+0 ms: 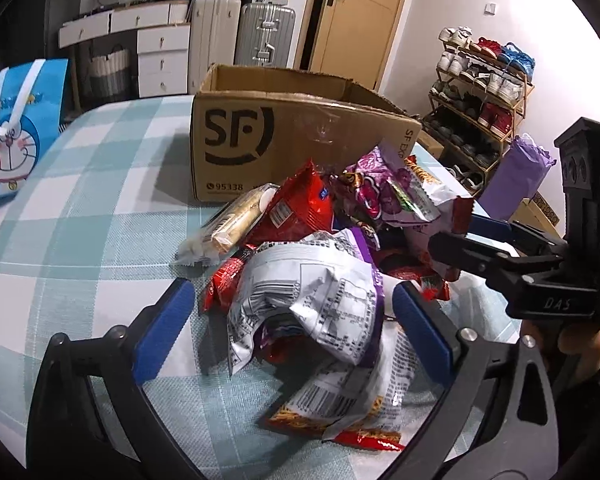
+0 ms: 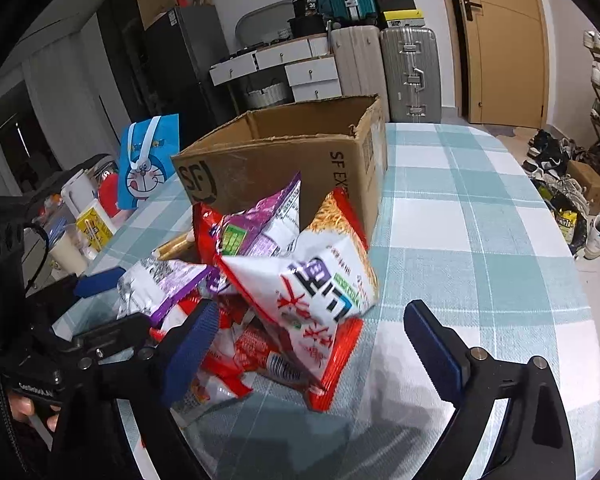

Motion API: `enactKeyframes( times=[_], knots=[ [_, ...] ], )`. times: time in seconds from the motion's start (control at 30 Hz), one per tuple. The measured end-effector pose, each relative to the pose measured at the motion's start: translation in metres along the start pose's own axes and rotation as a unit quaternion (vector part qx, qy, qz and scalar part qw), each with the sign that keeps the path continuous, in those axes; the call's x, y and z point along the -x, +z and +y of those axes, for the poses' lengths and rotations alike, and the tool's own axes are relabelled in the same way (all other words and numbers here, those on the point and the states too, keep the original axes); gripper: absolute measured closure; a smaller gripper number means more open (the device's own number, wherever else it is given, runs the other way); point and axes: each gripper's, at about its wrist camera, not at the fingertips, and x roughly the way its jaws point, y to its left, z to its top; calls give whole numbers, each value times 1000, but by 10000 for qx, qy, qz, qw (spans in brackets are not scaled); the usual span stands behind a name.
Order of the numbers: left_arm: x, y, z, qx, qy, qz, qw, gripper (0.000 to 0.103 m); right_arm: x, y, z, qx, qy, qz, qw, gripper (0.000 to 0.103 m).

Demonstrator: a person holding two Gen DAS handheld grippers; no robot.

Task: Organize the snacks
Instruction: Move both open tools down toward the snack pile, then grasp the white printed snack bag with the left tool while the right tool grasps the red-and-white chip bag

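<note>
The snacks lay in a loose heap on the checked tablecloth, just in front of the open cardboard box, with the nearest packets close to or against its front wall. The left gripper stood with its fingers wide, a crumpled silver-and-purple packet lying between the blue pads but not pressed by them. The right gripper was likewise spread wide, straddling a white-and-red noodle bag that sat on top of the pile without being clamped. These packets looked light, puffy and crinkly, so they would likely give under the pads and slide on their glossy film; the noodle bag probably held a brittle block that a hard squeeze could crack. A sound hold would seem to be across the flat body of a bag, or on a sealed end seam where the film is doubled and stiffer, rather than on an air-filled corner. The long biscuit sleeve at the heap's left edge looked firmer and would take a grip across its narrow width. Because the bags overlapped, lifting one could drag its neighbours, so the topmost packets appeared the safest to take first
</note>
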Motion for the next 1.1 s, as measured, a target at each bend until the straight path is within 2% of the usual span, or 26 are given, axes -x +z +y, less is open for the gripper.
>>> enactKeyframes(
  times=[0.1,0.2,0.37,0.43,0.6,0.77,1.1],
  knots=[
    [-11,4,6,158,-61,149,9997,10,-6,3,-2,0,16,3,10000,8],
    [-18,7,13,318,-200,242,9990,22,-13,7,-5,-20,56,73,10000,12],
    [-23,9,18,336,-278,255,9987,32,-21,5,-5,24,81,159,9998,29],
    [-24,9,17,270,-280,241,9990,42,-21,5,-5,13,89,158,9998,30],
    [-8,1,11,194,-281,138,9993,47,-18,5,-4,91,58,114,9999,36],
    [5,-7,9,129,-247,7,9996,48,-12,2,-1,164,42,12,9999,49],
    [36,-12,15,209,-202,-276,9992,48,11,-9,-3,66,76,-253,9996,52]
  ],
)
